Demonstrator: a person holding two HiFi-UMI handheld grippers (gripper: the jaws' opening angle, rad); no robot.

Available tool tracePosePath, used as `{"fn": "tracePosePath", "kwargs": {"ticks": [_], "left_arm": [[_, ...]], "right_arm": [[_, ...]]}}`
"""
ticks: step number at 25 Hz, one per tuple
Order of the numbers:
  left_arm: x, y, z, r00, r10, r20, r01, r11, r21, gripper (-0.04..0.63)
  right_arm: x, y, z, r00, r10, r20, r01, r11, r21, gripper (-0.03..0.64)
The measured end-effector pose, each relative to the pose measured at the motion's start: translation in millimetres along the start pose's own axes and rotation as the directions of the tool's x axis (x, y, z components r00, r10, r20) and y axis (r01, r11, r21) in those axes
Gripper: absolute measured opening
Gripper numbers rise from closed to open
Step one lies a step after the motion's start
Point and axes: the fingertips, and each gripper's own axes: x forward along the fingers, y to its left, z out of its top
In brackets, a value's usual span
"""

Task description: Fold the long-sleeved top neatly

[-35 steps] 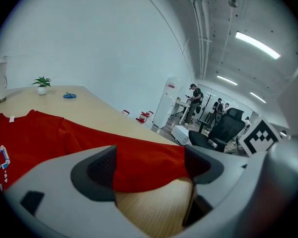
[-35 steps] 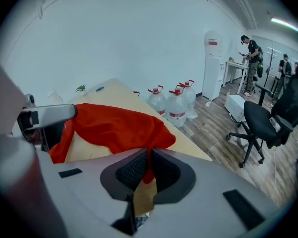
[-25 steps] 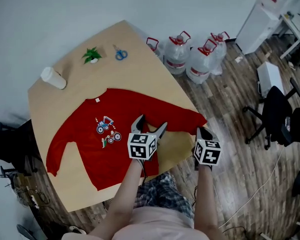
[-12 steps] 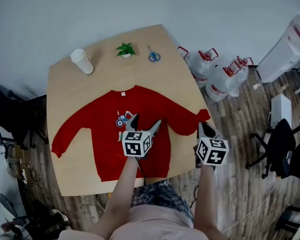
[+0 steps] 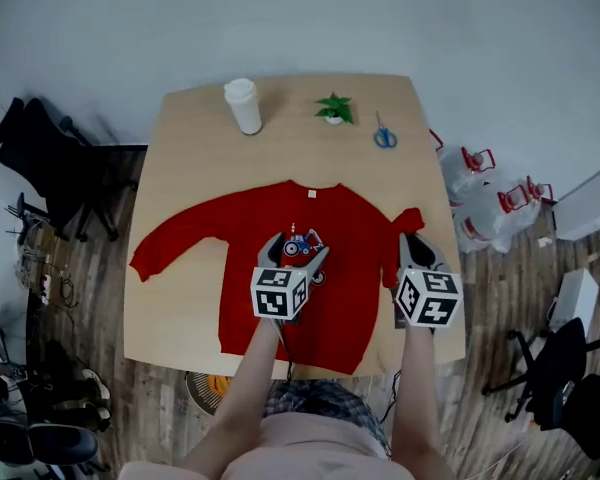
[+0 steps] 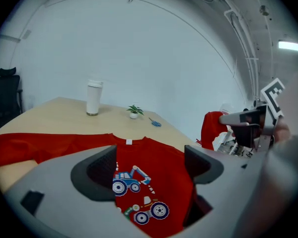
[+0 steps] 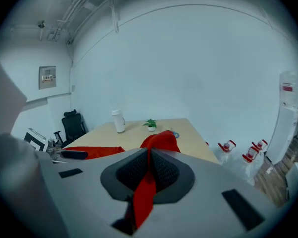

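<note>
- Long-sleeved top [image 5: 330, 298]: red, lying front side up on the table [image 5: 190, 158]. The collar points to the far edge and the hem to the person. A printed vehicle motif [image 6: 131, 175] sits on the chest.
- Far-side sleeve [image 5: 180, 240]: spread flat towards the picture's left, with the cuff near the table's edge.
- Near-side sleeve [image 7: 159, 143]: raised off the table, with its end pinched in the right hand-held gripper.
- Right hand-held gripper [image 7: 149, 170]: jaws closed on the red sleeve fabric, which runs up between the pads and hangs below them. It is held at the table's right side.
- Left hand-held gripper [image 6: 149, 165]: jaws apart with nothing between the pads. It is poised above the chest print, clear of the cloth.
- White cup [image 5: 244, 105]: upright near the far edge.
- Small potted plant [image 5: 333, 109]: beside the cup, apart from it.
- Blue-handled scissors [image 5: 383, 135]: flat on the table, near the far right corner.
- Water bottles [image 5: 485, 193]: on the floor to the right of the table.
- Black office chair [image 5: 50, 163]: on the floor at the left.
</note>
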Motion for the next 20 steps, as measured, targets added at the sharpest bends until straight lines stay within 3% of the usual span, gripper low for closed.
{"fn": "tracePosePath", "kwargs": {"ticks": [9,20], "left_arm": [[-35,79,4,0.991,0.130,0.030,-0.128,0.990,-0.064,0.426],[-68,156,-6,0.968,0.248,0.031,-0.241,0.960,-0.145,0.426]], "right_arm": [[74,113,27,0.971,0.240,-0.021,-0.241,0.961,-0.139,0.029],[137,240,-7,0.869,0.463,-0.177,-0.494,0.833,-0.249,0.029]]}}
